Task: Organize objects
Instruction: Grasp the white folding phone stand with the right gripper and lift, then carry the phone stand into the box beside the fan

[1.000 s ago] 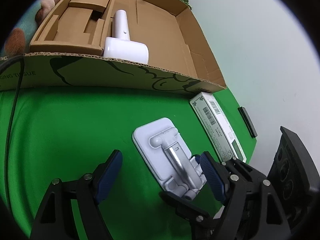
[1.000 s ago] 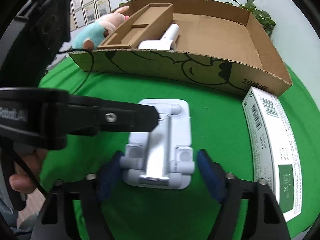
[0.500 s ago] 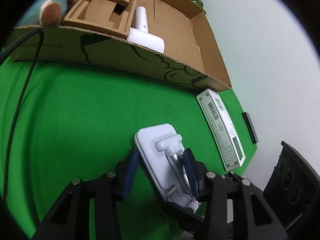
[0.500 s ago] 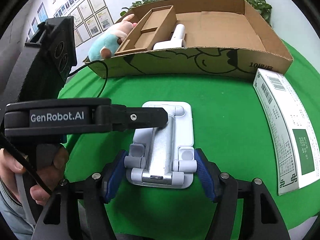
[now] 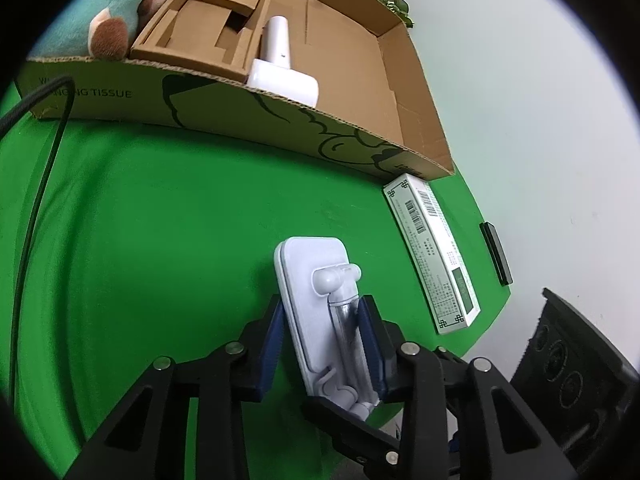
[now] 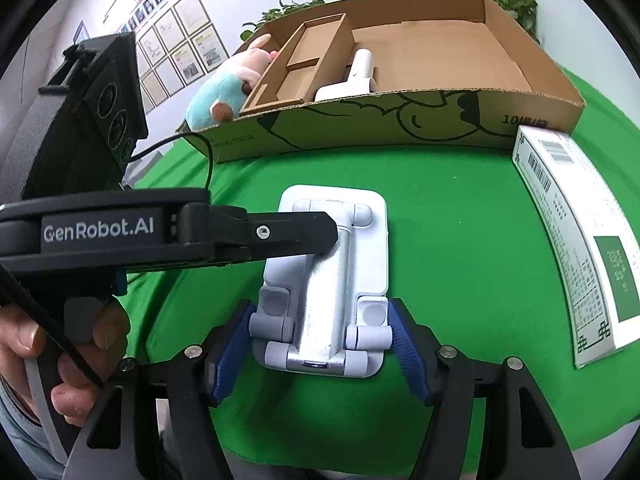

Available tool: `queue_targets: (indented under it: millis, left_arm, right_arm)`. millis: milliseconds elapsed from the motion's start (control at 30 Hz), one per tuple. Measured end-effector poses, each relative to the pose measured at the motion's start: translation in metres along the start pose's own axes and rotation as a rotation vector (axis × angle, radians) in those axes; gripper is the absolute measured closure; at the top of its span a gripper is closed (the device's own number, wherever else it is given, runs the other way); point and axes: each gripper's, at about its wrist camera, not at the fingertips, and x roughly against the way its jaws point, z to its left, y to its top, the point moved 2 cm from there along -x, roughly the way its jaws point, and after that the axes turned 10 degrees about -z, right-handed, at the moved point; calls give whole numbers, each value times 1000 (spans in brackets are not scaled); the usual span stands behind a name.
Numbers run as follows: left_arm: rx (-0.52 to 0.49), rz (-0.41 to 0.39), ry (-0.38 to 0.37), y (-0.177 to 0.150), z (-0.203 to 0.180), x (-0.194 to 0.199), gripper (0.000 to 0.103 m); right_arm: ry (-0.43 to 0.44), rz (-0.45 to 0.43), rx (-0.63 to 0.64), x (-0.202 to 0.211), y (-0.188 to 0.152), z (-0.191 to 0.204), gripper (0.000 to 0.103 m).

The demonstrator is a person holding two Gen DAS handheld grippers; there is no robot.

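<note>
A white folding phone stand (image 5: 308, 276) with a silver arm lies on the green table (image 5: 160, 240), one edge tipped up. My left gripper (image 5: 322, 332) reaches in from the side, jaws closing. Its blue pads (image 5: 276, 332) press the stand's plate edge and the silver arm. In the right wrist view one of its black fingers (image 6: 296, 232) lies across the stand's (image 6: 360, 248) far half. My right gripper (image 6: 320, 328) holds the stand's near hinge end, a blue pad against each side knob.
A shallow cardboard box (image 5: 240, 112) stands behind, holding a cardboard insert and a white handheld device (image 5: 280, 76). A plush toy (image 5: 108, 12) leans at its left. A long white-and-green carton (image 5: 432, 256) lies right, a small black bar (image 5: 496, 252) by the table edge. A black cable (image 5: 36, 200) trails left.
The left gripper's jaws came in from wide apart onto the stand. The right gripper's pads drew up against the stand's hinge end, and the stand tipped slightly.
</note>
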Motion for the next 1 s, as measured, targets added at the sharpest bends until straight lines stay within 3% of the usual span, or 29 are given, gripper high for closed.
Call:
queue_targets:
  millis: [267, 533, 800, 1000]
  left_arm:
    - [-63, -21, -23, 11, -27, 11, 73]
    - [-166, -109, -59, 54, -70, 34, 73]
    - [-300, -211, -107, 137, -127, 61, 73]
    - [-368, -252, -106, 211, -159, 68, 73]
  right_arm:
    - [28, -62, -62, 10, 8, -3, 40]
    - [10, -187, -23, 33, 52, 0, 40]
    - [-28, -329, 51, 61, 143, 2, 40]
    - [-36, -368, 100, 65, 227, 2, 40]
